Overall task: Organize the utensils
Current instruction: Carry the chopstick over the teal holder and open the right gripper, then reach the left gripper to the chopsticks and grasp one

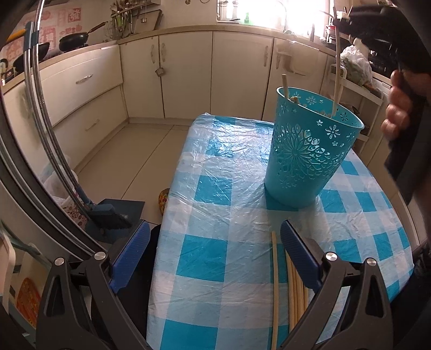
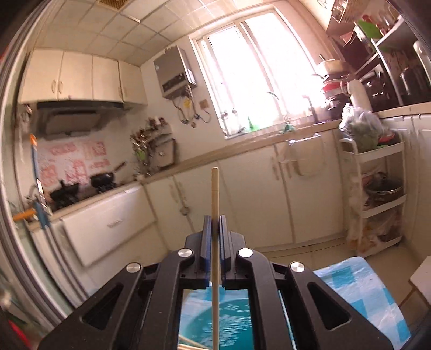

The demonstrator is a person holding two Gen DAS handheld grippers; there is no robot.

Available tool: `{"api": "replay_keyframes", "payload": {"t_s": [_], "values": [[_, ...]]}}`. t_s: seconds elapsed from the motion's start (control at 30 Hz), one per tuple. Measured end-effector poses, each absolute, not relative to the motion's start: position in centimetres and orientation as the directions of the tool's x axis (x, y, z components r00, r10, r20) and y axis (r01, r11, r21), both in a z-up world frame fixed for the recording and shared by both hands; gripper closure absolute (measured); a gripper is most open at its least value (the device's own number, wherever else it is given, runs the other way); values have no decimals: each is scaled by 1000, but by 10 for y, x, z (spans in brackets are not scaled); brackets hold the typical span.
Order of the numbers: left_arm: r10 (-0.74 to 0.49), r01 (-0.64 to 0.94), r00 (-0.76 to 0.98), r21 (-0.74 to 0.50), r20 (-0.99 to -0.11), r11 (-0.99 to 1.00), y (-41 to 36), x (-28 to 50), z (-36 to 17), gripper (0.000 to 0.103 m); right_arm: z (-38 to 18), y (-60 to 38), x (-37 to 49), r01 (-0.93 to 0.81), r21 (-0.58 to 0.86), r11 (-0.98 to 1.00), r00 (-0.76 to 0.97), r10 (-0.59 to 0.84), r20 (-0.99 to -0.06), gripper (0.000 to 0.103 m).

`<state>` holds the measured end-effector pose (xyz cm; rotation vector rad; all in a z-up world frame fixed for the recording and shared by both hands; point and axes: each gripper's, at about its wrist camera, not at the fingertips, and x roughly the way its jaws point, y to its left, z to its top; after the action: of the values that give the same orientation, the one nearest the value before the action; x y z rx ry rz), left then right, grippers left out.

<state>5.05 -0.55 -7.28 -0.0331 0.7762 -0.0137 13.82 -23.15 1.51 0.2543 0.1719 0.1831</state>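
A turquoise perforated holder (image 1: 309, 150) stands on the checkered table (image 1: 215, 269). One chopstick (image 1: 285, 86) leans inside it at the left rim. My right gripper (image 2: 215, 228) is shut on a pale chopstick (image 2: 215, 193) and holds it upright over the holder (image 2: 215, 325). In the left wrist view this chopstick (image 1: 336, 72) hangs into the holder from the right gripper (image 1: 350, 20) at top right. My left gripper (image 1: 215, 242) is open and empty above the near table. Several chopsticks (image 1: 293, 290) lie on the table beside its right finger (image 1: 299, 247).
Cream kitchen cabinets (image 1: 188, 75) run along the back. A broom and dustpan (image 1: 107, 212) stand on the floor left of the table. A white shelf trolley (image 2: 377, 193) stands at the right wall. Pans (image 1: 72, 40) sit on the stove.
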Motion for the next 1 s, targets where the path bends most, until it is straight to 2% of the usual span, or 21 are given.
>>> {"api": "replay_keyframes", "payload": {"t_s": [0.2, 0.37, 0.47, 0.6, 0.7, 1.0], "values": [[-26, -10, 706, -47, -708, 999, -2, 52, -76, 10, -25, -246, 140, -111, 274, 955, 954, 180, -240, 94], [-25, -13, 702, -47, -712, 999, 0, 51, -76, 10, -29, -255, 104, -135, 264, 955, 939, 208, -272, 79], [-16, -21, 699, -44, -715, 999, 3, 48, -77, 10, -45, -258, 72, -140, 265, 954, 907, 231, -352, 69], [-11, -21, 680, -34, -733, 999, 5, 44, -83, 10, -99, -252, 45, -147, 282, 948, 770, 288, -569, 69], [-7, -14, 666, -21, -746, 1000, 2, 41, -88, 10, -139, -240, 34, -155, 292, 944, 670, 318, -671, 75], [-2, 7, 639, 4, -769, 1000, -5, 32, -97, 10, -166, -211, 46, -169, 253, 953, 600, 303, -740, 77]]}}
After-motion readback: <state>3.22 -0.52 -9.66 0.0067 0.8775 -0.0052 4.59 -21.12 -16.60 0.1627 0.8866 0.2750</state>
